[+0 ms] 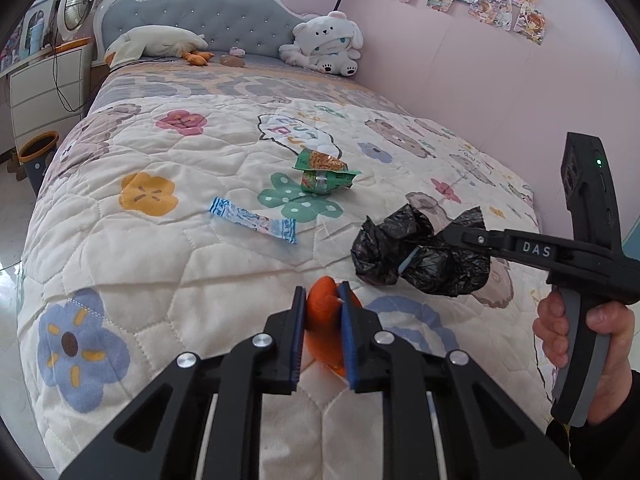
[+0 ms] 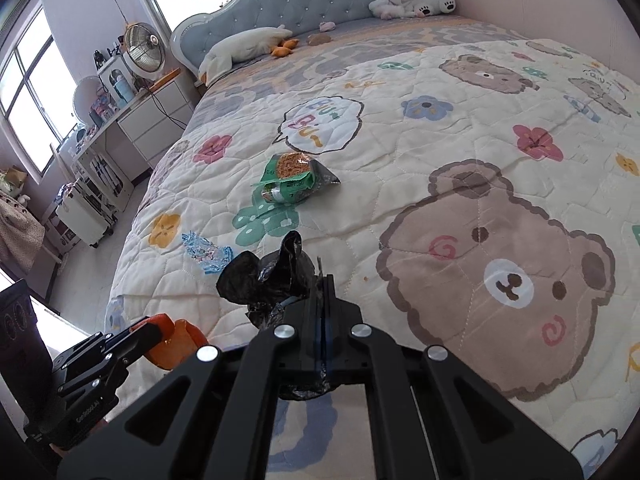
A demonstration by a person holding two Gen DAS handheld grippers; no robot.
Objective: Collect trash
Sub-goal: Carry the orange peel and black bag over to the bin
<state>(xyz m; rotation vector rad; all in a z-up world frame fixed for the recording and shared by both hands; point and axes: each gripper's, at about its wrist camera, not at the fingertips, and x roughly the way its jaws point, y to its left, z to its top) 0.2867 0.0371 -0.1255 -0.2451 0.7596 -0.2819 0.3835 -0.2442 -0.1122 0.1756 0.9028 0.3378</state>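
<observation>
- My left gripper point(image 1: 321, 300) has its fingers clamped on an orange peel point(image 1: 325, 308); the peel sits between the blue pads, curling out in front of them and below.
- In the right wrist view that gripper point(image 2: 160, 330) shows at the lower left, over the near edge of the bed, with the peel point(image 2: 182, 340) bulging from its tip.
- My right gripper point(image 2: 325, 280) has its fingers pressed together on a black bag point(image 2: 268, 276), a crumpled plastic bundle that bunches out ahead of the tips and to their left.
- From the left wrist view I see the right gripper point(image 1: 436, 240) reaching in from the right, the bag point(image 1: 416, 256) hanging from it just above the quilt point(image 1: 160, 264).
- A hand point(image 1: 580, 340) in a dark sleeve grips that tool's grey handle.
- Two pieces of trash lie loose on the quilt: a green wrapper point(image 1: 324, 174) near the middle of the bed, and a blue wrapper point(image 1: 254, 220) lying flat nearer to me and to its left.
- In the right wrist view the green wrapper point(image 2: 294, 180) lies beyond the bag, and the blue wrapper point(image 2: 206, 254) lies just left of it, near the bed's edge.
- A white plush point(image 1: 326, 42) sits by the headboard point(image 1: 224, 20), well apart from the trash.
- A bin point(image 1: 38, 152) stands on the floor at the left side of the bed.
</observation>
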